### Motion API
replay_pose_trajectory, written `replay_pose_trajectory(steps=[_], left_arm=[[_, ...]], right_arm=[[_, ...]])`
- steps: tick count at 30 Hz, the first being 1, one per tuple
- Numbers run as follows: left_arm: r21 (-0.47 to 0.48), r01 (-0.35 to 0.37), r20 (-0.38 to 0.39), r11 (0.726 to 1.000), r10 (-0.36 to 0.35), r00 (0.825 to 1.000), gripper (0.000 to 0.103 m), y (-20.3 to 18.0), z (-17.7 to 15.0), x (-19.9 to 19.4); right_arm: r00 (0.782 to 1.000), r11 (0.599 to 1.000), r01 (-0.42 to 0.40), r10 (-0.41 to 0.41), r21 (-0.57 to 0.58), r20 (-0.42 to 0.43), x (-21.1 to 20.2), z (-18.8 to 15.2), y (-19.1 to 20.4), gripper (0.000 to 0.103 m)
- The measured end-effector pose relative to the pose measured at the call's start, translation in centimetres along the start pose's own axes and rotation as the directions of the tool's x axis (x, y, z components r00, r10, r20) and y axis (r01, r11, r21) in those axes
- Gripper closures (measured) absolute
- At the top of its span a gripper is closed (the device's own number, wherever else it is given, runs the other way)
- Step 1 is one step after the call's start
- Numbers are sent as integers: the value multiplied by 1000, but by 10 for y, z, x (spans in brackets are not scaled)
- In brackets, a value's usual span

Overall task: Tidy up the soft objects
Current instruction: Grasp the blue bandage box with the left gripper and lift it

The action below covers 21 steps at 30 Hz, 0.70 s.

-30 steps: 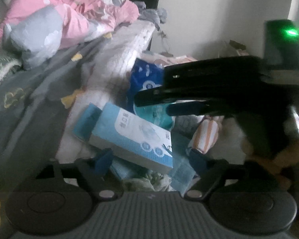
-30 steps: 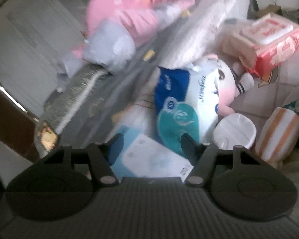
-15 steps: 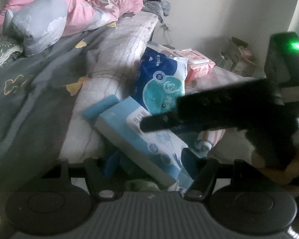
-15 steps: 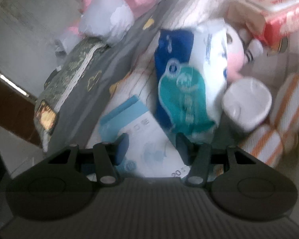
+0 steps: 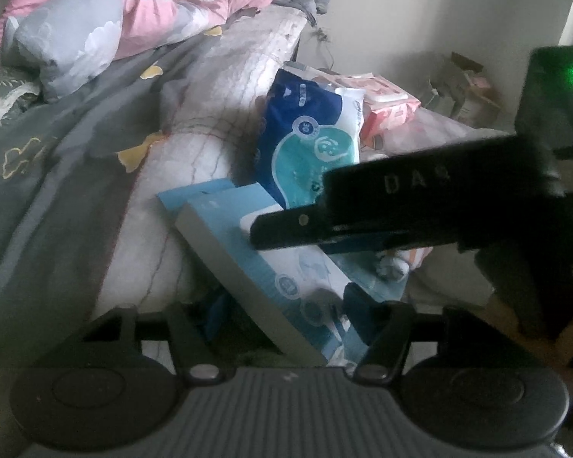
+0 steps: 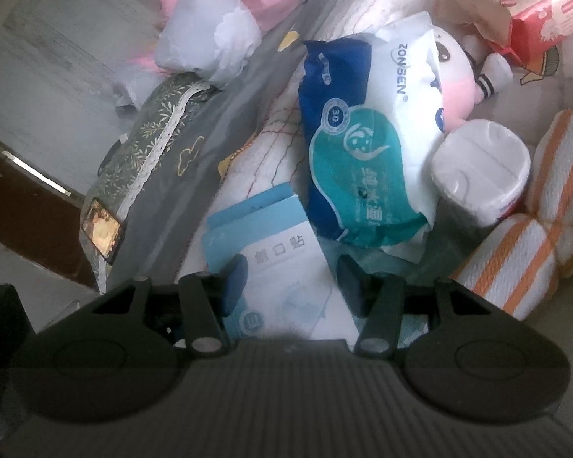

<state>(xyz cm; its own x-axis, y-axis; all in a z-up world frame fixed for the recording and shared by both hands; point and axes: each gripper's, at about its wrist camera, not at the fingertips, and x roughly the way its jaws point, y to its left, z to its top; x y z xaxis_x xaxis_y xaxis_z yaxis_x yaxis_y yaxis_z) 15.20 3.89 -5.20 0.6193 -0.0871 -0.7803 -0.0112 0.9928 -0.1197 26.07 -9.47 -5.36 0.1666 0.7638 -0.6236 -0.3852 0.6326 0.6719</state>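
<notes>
On a cluttered bed, we look past a grey bedspread (image 5: 38,198) and a pink-and-grey quilt (image 5: 95,26) at ten o'clock to the light-blue flat box (image 5: 248,267) lying tilted at six o'clock, its corner propped up. Its face bears Chinese characters, of which we read only "口贴"; the smaller print is blurred. The left gripper (image 5: 288,316) is closing its jaws with the box between them, a dark gap showing beside the left pad. The right gripper (image 6: 292,284), embossed "DAS" on its side, reaches across the box from three o'clock with jaws half-wide astride it; we cannot tell whether its pads press. At twelve o'clock leans a soft blue, teal and white tissue pack (image 6: 363,145) marked "ZONSEN" and "30". It half hides a pink-and-white plush doll (image 6: 454,76). At two o'clock lie a wrapped white paper roll (image 6: 481,168), orange-striped towels (image 6: 515,259) and a red-and-white wipes pack (image 6: 534,11) with illegible lettering, cut off by the frame.
</notes>
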Motion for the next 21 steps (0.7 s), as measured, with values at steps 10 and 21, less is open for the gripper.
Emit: replay_pose_trajectory(steps=[10,21], left_arm=[[53,9,42,999,-11,999,39,-8,4,-14],[59,0,88,998,-6,996,39,-12,7,-35]], right_arm=[[999,1000,11,-11,17,43,-29,-8,8,60],[997,1000,6,-8,20,82,-48,-13,22,62]])
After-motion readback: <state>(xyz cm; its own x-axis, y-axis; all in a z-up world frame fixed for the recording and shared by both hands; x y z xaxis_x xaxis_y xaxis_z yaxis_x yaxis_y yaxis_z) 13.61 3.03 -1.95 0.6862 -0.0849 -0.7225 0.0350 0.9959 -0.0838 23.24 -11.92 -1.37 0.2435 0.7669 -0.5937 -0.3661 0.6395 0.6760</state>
